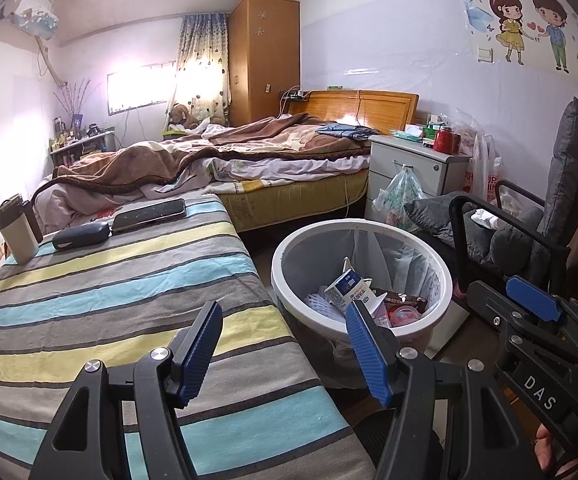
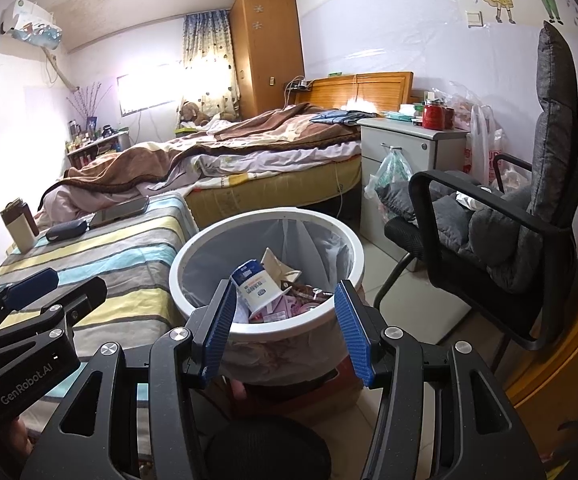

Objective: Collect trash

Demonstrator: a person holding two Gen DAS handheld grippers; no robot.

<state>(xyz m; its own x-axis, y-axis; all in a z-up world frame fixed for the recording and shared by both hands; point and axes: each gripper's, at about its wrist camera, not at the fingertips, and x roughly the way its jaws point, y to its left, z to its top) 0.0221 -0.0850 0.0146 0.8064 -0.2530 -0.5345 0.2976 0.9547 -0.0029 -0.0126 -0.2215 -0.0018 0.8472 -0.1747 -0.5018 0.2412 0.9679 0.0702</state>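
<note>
Bedroom scene, paired wrist views. The left gripper (image 1: 285, 320) is seen with its blue-padded jaws spread apart and nothing between them, poised over the near edge of a striped table cover (image 1: 109, 304). The right gripper (image 2: 285, 300) is likewise released and empty, its jaws framing the near rim of the trash bin (image 2: 225, 240). The white, bag-lined bin stands on the floor at 3 o'clock of the striped surface and at 9 o'clock of a black armchair (image 2: 489, 220). Inside it a milk carton (image 2: 255, 286) is seen tilted atop assorted wrappers (image 2: 309, 294). On the far end of the striped cover, toward 11 o'clock, a phone (image 1: 149, 214), a dark case (image 1: 83, 236) and a cream-coloured box (image 1: 15, 232) are laid.
</note>
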